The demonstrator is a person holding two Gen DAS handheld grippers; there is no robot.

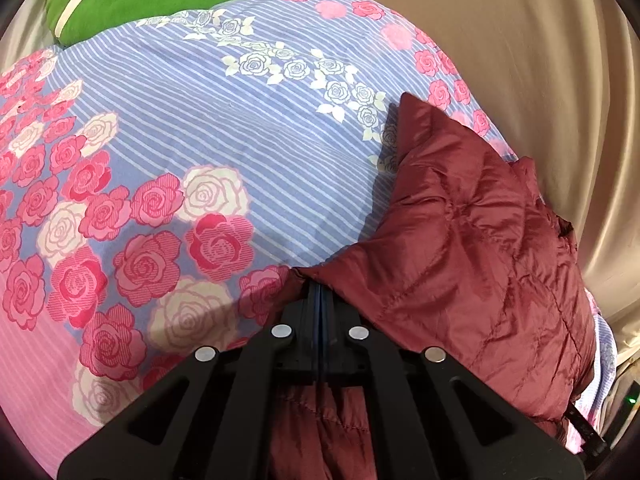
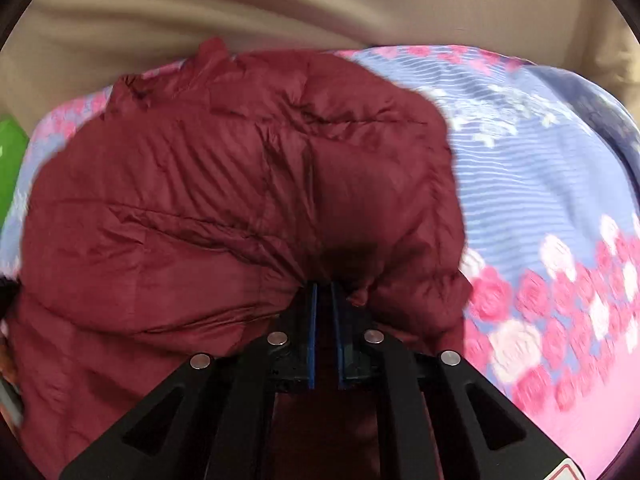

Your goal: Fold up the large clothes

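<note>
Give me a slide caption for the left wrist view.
Left gripper pinches a maroon puffer jacket on a rose-print sheet.

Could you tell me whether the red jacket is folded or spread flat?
Folded: the jacket lies bunched and doubled on the bedspread.

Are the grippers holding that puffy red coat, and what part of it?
The left gripper is shut on an edge of the dark red puffer jacket. The right gripper has another edge bunched between its fingers; whether it is pinching cannot be told.
</note>
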